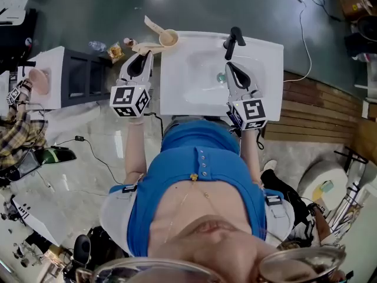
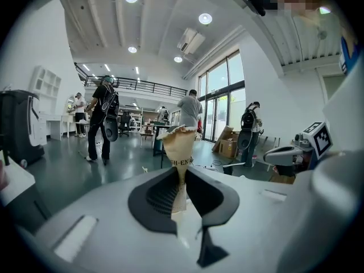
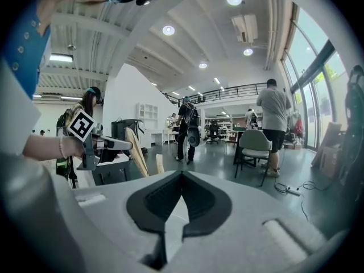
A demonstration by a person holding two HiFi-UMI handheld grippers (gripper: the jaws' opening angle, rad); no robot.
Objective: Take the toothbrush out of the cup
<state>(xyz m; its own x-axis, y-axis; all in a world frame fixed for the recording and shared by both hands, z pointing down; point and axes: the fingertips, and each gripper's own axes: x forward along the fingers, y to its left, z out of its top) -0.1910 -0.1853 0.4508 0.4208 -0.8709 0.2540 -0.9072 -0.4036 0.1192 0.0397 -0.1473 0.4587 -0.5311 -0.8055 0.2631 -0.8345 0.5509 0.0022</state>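
While the left hand-held gripper (image 2: 181,174) pinches the toothbrush (image 2: 179,147) between its jaws, that pale wooden piece stands up past the pads with printed letters on its side. From the head view the left hand-held gripper (image 1: 143,56) is just off the back left corner of the white sink (image 1: 265,87), and the toothbrush (image 1: 147,48) lies crosswise at its tips. One end of the toothbrush comes close under the wooden cup (image 1: 168,38); whether it touches the cup I cannot tell. A second pale stick (image 1: 154,25) leans out of the cup. The right hand-held gripper (image 1: 231,68) is over the basin, near the black tap (image 1: 234,40). Its jaws (image 3: 182,175) are closed together with nothing between them.
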